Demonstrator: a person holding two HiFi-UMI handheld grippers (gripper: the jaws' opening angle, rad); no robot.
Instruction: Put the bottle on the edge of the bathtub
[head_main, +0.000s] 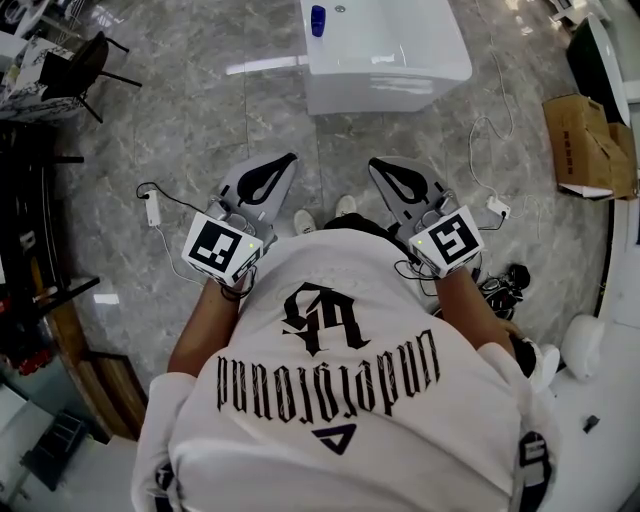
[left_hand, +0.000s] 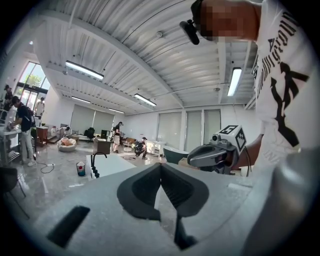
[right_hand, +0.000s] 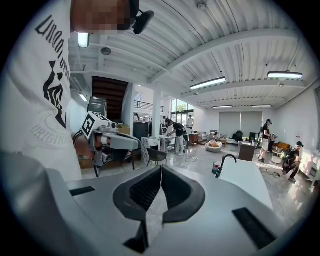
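Note:
A white bathtub stands on the grey marble floor ahead of me. A small blue bottle stands upright on the tub's far left rim, next to a black faucet. The left gripper view shows the bottle beyond the tub. In the right gripper view the bottle is beside the faucet. My left gripper and right gripper are held side by side in front of my chest, well short of the tub. Both are shut, with nothing between their jaws.
A cardboard box sits on the floor at the right. Cables and a white adapter lie at the left. A black chair stands at the far left. Several people work at tables in the background.

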